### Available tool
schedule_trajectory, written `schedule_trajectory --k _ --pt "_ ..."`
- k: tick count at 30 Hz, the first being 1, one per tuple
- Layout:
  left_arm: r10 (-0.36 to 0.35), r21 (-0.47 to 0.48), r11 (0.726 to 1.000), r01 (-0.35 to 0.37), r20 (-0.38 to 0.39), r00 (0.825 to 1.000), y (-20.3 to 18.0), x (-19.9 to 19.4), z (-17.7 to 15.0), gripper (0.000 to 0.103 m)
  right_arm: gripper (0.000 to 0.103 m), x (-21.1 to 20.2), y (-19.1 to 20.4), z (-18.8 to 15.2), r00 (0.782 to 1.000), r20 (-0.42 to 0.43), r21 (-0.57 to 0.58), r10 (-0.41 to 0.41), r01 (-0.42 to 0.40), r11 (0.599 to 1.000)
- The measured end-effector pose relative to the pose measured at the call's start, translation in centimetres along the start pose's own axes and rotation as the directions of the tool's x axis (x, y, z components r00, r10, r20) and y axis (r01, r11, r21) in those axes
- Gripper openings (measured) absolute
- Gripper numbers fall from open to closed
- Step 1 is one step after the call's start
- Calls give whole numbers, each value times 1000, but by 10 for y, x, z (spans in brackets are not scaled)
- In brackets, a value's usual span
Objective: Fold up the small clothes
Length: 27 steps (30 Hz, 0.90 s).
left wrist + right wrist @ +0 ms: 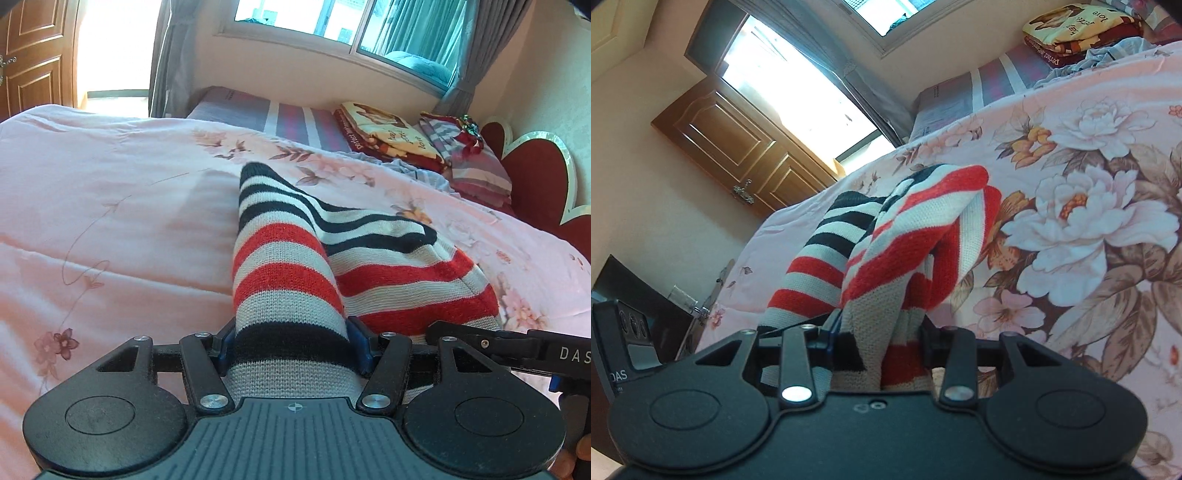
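Both grippers pinch one striped sweater (295, 266) – the left gripper (291, 350) a bunched sleeve, the right gripper (879, 347) a gathered fold – over the pink floral quilt (110, 206). Folded blankets (384, 136) lie well apart by the headboard (535, 177); nothing blocks the cloth.

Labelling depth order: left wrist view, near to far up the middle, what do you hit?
left gripper shut on striped knit garment → pink floral bedspread → striped mattress end → window
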<state>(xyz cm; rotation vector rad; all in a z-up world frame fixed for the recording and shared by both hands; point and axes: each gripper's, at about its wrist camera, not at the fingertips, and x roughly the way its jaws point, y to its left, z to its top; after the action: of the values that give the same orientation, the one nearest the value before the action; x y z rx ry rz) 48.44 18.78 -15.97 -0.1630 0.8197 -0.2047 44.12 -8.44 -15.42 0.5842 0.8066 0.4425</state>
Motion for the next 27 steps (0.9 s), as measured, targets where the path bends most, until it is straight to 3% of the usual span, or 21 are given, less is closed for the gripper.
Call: schedule_trajectory --k 2,4,8,11,15,18,20,23,25,27 --pt "-54 -19 998 54 5 999 17 8 -11 68 39 14 -6 -11 997 -2 -3 -73 73 997" --pt "-57 -18 998 57 28 998 19 9 -17 74 51 17 -17 -22 995 7 19 -101 101 995" --pt "-77 -77 994 78 22 997 21 -3 -19 75 51 6 -19 -26 991 32 57 -128 127 990" --pt "-94 24 995 93 38 995 21 -33 -25 75 44 -22 0 -24 978 83 41 -192 189 981" --pt "-96 57 994 95 6 995 25 -45 -35 75 44 -54 51 -40 965 142 -123 -222 239 963" --pt "-101 29 994 102 -25 995 29 -36 -42 76 41 -46 79 -60 963 118 -196 -244 264 944" --pt "-91 37 995 92 -23 996 29 -34 -47 84 38 -31 81 -75 942 97 -234 -322 336 912" --pt "-92 49 994 94 -27 995 30 -33 -48 86 37 -15 67 -95 883 113 -290 -457 469 834" --pt "-80 44 996 81 -27 996 28 -36 -46 86 44 -18 56 -95 892 107 -251 -440 453 856" --pt "-68 46 997 69 -19 997 25 -41 -43 86 44 -21 59 -89 890 79 -228 -449 455 861"
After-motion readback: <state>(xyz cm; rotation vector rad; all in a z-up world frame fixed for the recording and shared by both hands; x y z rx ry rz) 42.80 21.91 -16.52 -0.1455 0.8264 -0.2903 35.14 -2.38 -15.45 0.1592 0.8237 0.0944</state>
